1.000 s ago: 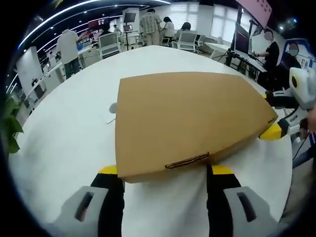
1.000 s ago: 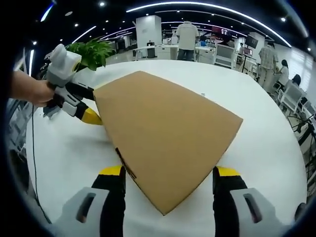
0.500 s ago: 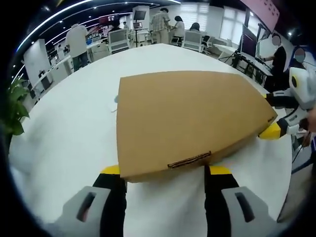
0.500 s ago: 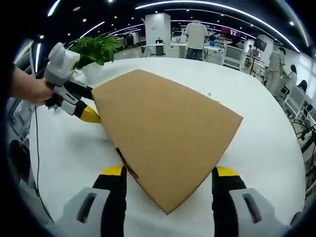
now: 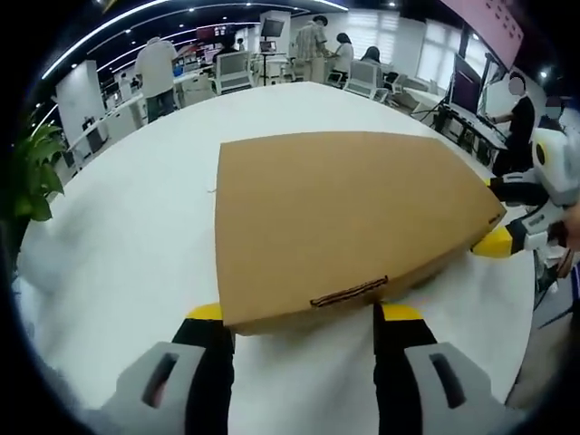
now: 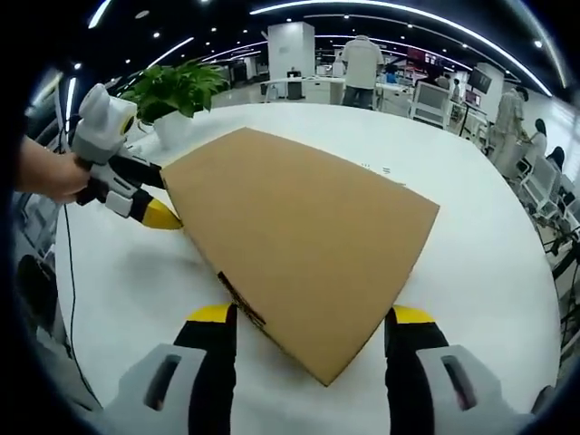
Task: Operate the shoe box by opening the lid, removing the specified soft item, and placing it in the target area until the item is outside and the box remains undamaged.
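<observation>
Closed flat brown cardboard shoe box [image 5: 349, 217] lay on a round white table [image 5: 127, 263], left gripper [image 5: 304, 313] and right gripper [image 6: 313, 315] each spread wide, jaws straddling opposite box corners, grasping nothing.

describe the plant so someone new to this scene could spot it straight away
Start at the big white round table carrying the closed brown cardboard box. Look past the box's far left corner, behind the left gripper: the leafy green plant in a white pot, the one green thing there.
</observation>
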`<state>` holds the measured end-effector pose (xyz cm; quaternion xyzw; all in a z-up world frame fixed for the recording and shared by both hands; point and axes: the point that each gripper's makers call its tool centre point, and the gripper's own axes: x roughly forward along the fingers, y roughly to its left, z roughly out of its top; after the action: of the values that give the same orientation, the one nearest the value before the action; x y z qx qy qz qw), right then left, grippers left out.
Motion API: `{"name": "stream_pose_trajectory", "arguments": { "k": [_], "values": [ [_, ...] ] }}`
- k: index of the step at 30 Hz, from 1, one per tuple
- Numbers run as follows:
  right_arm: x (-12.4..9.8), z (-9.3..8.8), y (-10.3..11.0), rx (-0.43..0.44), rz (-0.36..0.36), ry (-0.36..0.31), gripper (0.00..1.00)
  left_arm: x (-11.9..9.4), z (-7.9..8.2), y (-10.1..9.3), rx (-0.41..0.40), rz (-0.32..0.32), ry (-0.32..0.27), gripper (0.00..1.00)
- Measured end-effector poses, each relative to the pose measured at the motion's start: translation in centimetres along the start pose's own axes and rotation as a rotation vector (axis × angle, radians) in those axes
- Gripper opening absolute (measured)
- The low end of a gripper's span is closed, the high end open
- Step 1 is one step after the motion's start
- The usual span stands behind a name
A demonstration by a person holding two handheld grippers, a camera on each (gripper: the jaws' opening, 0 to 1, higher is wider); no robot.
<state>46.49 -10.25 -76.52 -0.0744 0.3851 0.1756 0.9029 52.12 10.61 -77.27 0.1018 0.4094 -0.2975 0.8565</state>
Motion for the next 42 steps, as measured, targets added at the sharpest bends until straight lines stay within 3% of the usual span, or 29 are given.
{"name": "stream_pose_trajectory", "arguments": {
  "k": [21, 42],
  "values": [
    [-0.4, -0.6, 0.6, -0.037, 0.004, 0.009, 0.66, -1.5, -1.8, -1.3, -0.065, 0.049, -0.012, 0.6],
    [-1.4, -1.6, 1.3, -0.079, 0.064, 0.004, 0.64, -3.5, -4.4, -3.1, -0.162, 0.114, -0.004, 0.59]
  ]
}}
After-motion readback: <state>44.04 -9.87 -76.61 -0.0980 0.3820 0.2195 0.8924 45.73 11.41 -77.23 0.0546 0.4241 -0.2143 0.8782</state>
